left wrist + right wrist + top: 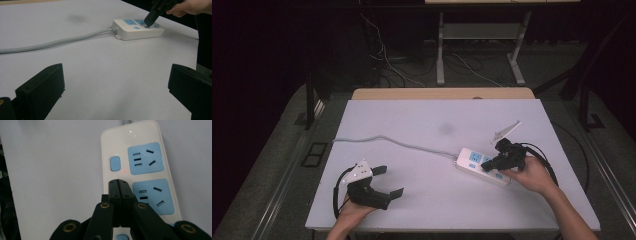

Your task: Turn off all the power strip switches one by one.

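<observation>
A white table [412,125] carries a white power strip [482,166] at four o'clock; its grey cord [382,139] trails toward nine o'clock. A faint smudge [445,129] sits centre.

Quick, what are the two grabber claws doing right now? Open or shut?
Left gripper: open, holding nothing, over the white table.
Right gripper: shut, empty, tips pressed down on the white power strip with blue sockets.

The high view looks forward and down on the white rectangular bench [432,125]. The left gripper view, low, faces 2 o'clock; the right gripper view looks down close. All share the white plastic power strip [484,166] [137,29] [140,167].
</observation>
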The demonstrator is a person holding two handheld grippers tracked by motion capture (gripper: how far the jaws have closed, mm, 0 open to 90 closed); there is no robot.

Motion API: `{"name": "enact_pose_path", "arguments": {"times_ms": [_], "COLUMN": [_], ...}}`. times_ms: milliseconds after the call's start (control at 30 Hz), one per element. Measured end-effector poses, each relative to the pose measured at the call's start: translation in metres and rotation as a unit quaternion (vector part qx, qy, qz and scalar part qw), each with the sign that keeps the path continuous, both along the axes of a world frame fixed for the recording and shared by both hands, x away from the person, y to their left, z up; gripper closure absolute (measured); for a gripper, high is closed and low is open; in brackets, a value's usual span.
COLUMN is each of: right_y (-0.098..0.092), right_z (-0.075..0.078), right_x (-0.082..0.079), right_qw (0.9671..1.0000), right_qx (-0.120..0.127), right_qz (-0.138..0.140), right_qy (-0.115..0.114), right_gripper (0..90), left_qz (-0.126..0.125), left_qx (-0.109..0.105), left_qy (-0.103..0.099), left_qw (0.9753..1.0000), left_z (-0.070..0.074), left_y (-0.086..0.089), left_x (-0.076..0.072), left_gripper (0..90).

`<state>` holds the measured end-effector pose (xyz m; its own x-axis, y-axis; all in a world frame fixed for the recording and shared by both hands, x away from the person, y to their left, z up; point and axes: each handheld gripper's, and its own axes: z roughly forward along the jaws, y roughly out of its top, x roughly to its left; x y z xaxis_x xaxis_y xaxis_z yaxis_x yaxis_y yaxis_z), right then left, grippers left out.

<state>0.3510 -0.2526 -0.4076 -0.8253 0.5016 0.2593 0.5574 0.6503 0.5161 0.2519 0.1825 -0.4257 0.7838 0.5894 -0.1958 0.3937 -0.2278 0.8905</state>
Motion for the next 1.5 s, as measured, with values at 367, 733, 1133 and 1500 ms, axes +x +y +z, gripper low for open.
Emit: {"name": "enact_pose_path", "arguments": {"times_ms": [367,733,1133,1500], "right_y": [-0.0011,-0.0058,-0.0046,-0.0049], "right_z": [-0.0023,-0.0057,-0.0065,-0.0072], "right_x": [-0.0014,-0.0023,-0.0061,-0.0067], "right_qw": [1.0000,0.9997,0.9997,0.9996], "right_qx": [-0.001,0.020,0.016,0.017], "right_qz": [-0.001,-0.016,-0.010,-0.010], "right_qy": [-0.004,0.003,-0.019,-0.022], "right_gripper": [89.8,90.0,90.0,90.0], "left_qz": [-0.001,-0.002,-0.003,-0.004], "left_qx": [0.002,0.003,0.003,0.004], "left_qy": [0.000,0.001,0.001,0.001], "left_qw": [1.0000,1.0000,1.0000,1.0000], "left_z": [-0.0001,-0.0002,-0.0003,-0.0007], "left_y": [-0.0007,-0.0018,-0.0025,-0.0031], "left_x": [-0.0002,-0.0004,-0.0006,-0.0003], "left_gripper": [0.0,0.0,0.0,0.0]}}
